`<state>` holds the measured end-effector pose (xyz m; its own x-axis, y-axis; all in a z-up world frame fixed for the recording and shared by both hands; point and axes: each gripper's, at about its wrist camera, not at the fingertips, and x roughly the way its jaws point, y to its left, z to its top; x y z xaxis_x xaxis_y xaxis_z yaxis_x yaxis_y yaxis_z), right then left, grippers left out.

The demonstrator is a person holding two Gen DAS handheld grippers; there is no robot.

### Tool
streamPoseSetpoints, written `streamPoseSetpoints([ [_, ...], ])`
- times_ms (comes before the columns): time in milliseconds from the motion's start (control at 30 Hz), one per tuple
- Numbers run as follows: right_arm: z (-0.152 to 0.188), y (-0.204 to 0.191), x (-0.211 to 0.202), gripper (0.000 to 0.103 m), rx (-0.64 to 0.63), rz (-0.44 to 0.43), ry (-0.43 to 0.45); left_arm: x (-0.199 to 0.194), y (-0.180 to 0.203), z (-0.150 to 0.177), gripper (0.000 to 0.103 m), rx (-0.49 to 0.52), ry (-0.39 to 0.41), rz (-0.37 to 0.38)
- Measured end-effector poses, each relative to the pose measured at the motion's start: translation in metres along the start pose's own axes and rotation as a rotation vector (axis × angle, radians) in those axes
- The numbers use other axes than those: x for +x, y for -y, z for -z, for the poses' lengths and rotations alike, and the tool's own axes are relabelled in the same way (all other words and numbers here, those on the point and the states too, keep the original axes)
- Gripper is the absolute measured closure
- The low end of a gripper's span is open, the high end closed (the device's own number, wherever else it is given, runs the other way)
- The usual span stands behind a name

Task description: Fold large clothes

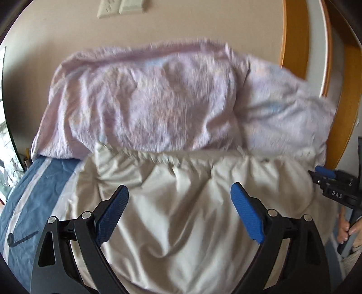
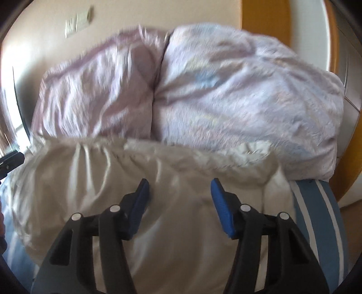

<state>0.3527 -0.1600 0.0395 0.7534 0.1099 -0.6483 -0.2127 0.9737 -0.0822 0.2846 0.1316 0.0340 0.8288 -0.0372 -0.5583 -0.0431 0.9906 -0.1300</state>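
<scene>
A cream garment (image 1: 181, 203) with a gathered elastic hem (image 1: 158, 158) lies spread on the bed; in the right wrist view the same garment (image 2: 181, 226) fills the lower middle. My left gripper (image 1: 179, 190) hovers over it, jaws wide open, nothing between the blue pads (image 1: 113, 212). My right gripper (image 2: 179, 183) is open over the garment's right part, its pads (image 2: 222, 210) apart and empty. In the left wrist view the right gripper (image 1: 328, 178) shows at the right edge, held by a hand (image 1: 348, 228). The left gripper's tip (image 2: 11, 160) shows at the right view's left edge.
Lilac bedding (image 1: 147, 101) is piled behind the garment, against a beige wall (image 1: 181, 27) with switch plates (image 1: 120, 6). A blue sheet with white stripes (image 1: 34, 192) covers the bed. A wooden frame (image 1: 294, 34) stands at the right.
</scene>
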Motion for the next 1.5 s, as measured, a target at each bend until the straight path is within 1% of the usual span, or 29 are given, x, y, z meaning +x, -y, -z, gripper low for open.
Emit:
streamPoseSetpoints([
  [67,0.001,-0.004,0.012,0.047,0.004,0.044,-0.026,0.015,0.001,0.0,0.011,-0.015,-0.033,-0.02],
  [200,0.003,-0.004,0.035,0.047,0.017,0.105,-0.09,0.037,-0.004,-0.002,0.011,-0.067,-0.061,-0.087],
  [267,0.004,-0.002,0.048,0.044,0.031,0.126,-0.126,0.048,-0.007,-0.002,0.011,-0.087,-0.077,-0.123],
  [400,0.008,0.002,0.064,0.041,0.055,0.143,-0.162,0.059,-0.012,0.002,0.011,-0.119,-0.092,-0.177],
  [533,0.014,0.003,0.071,0.039,0.069,0.151,-0.157,0.068,-0.012,0.005,0.009,-0.13,-0.096,-0.225],
  [600,0.014,0.005,0.069,0.039,0.069,0.145,-0.165,0.069,-0.01,0.004,0.009,-0.124,-0.106,-0.233],
  [667,0.012,0.01,0.058,0.041,0.087,0.125,-0.152,0.061,-0.013,0.004,0.009,-0.136,-0.12,-0.212],
  [700,0.011,0.019,0.04,0.042,0.122,0.091,-0.102,0.055,-0.014,0.004,0.009,-0.146,-0.118,-0.196],
  [733,0.011,0.025,0.029,0.042,0.145,0.078,-0.066,0.049,-0.018,0.003,0.009,-0.158,-0.109,-0.177],
  [767,0.009,0.033,0.017,0.042,0.173,0.071,-0.025,0.041,-0.021,0.002,0.009,-0.166,-0.096,-0.167],
  [800,0.008,0.044,0.005,0.042,0.209,0.077,0.011,0.031,-0.026,-0.001,0.009,-0.171,-0.067,-0.167],
  [833,0.006,0.055,-0.001,0.042,0.239,0.089,0.028,0.026,-0.03,-0.003,0.009,-0.174,-0.049,-0.174],
  [900,0.003,0.067,0.004,0.042,0.268,0.128,-0.001,0.024,-0.037,-0.008,0.009,-0.174,-0.039,-0.202],
  [967,0.005,0.078,0.016,0.042,0.293,0.154,-0.053,0.031,-0.046,-0.01,0.009,-0.179,-0.057,-0.235],
  [1067,0.019,0.082,0.05,0.041,0.291,0.207,-0.176,0.049,-0.052,-0.004,0.009,-0.17,-0.102,-0.295],
  [1100,0.023,0.083,0.056,0.041,0.29,0.213,-0.196,0.054,-0.054,-0.002,0.009,-0.167,-0.113,-0.314],
  [1200,0.028,0.084,0.066,0.038,0.307,0.214,-0.213,0.063,-0.061,0.006,0.008,-0.187,-0.133,-0.34],
  [1333,0.034,0.097,0.076,0.036,0.368,0.176,-0.233,0.07,-0.073,0.009,0.006,-0.233,-0.127,-0.379],
  [1400,0.037,0.099,0.076,0.036,0.372,0.17,-0.224,0.075,-0.082,0.009,0.002,-0.257,-0.132,-0.384],
  [1433,0.038,0.099,0.075,0.036,0.364,0.175,-0.225,0.077,-0.086,0.01,0.001,-0.279,-0.147,-0.383],
  [1467,0.038,0.099,0.076,0.036,0.359,0.178,-0.231,0.077,-0.09,0.011,0.001,-0.299,-0.156,-0.364],
  [1500,0.039,0.103,0.074,0.036,0.363,0.178,-0.232,0.075,-0.09,0.01,0.001,-0.299,-0.156,-0.36],
])
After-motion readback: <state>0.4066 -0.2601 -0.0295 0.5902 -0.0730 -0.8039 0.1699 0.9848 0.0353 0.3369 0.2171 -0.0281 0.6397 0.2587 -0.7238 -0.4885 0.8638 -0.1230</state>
